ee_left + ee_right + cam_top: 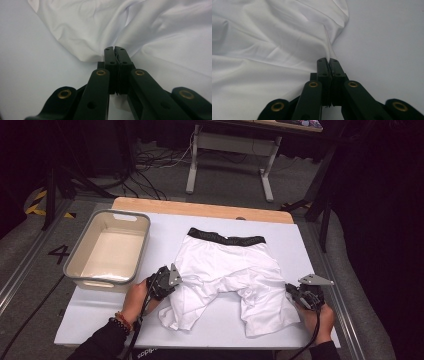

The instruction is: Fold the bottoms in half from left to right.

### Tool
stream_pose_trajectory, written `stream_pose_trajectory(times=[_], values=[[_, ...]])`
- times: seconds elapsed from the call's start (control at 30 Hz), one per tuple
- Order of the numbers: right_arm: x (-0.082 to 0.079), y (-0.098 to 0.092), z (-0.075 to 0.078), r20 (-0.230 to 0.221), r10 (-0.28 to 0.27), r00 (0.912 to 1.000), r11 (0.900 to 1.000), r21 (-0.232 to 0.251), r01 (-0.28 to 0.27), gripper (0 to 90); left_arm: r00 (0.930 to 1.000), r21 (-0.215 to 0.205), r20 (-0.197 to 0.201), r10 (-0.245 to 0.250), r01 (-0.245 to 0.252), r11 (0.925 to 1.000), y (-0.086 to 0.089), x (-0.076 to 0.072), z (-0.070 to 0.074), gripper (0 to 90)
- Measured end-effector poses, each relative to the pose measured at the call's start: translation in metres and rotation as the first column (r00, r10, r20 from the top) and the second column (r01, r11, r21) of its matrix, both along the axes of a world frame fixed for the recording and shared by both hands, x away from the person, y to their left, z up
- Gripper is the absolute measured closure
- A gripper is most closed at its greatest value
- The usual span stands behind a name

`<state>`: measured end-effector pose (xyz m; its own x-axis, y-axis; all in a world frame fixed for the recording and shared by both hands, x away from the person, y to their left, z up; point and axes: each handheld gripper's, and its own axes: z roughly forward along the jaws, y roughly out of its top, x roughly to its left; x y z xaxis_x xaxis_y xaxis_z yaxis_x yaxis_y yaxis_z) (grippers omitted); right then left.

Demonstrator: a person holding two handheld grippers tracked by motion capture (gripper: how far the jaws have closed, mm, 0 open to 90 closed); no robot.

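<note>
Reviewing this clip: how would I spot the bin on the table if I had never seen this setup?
Find the white table with a wooden strip along its far edge. At its left side, beside the white shorts and just beyond the left gripper, sits the bin. It is the table's one rigid container: rectangular, grey-rimmed, cream inside, with handle slots at both ends.

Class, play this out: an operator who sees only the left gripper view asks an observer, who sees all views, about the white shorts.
Operator: My tongs are shut on white cloth. Which part?
Observer: The left tongs grip the white shorts at their left leg's outer edge.
Operator: And the other tongs?
Observer: The right tongs are shut on the right leg's edge.
Operator: Anything nearby?
Observer: A grey bin stands left of the shorts, on the table.
</note>
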<state>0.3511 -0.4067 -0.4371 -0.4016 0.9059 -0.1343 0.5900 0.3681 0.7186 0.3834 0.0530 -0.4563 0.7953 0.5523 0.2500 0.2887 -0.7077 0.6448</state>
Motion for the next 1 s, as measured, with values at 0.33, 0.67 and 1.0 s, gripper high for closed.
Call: stream_pose_trajectory(times=[0.33,0.67,1.0], values=[[-0.012,0.002,0.017,0.12,-0.003,0.9928,1.0,0.023,0.001,74.5,0.9998,-0.174,0.005,0.02,-0.019,0.9846,0.014,-0.007,0.019,72.6],[-0.044,0.044,0.049,0.217,0.163,0.9626,0.979,0.085,-0.184,69.7,0.9758,-0.235,0.045,-0.214,0.218,0.9472,-0.016,-0.057,0.046,64.5],[-0.057,0.116,0.017,0.062,0.401,0.9138,0.913,0.049,-0.404,64.7,0.9227,-0.132,-0.104,-0.371,0.357,0.9247,-0.055,-0.077,0.017,62.0]])
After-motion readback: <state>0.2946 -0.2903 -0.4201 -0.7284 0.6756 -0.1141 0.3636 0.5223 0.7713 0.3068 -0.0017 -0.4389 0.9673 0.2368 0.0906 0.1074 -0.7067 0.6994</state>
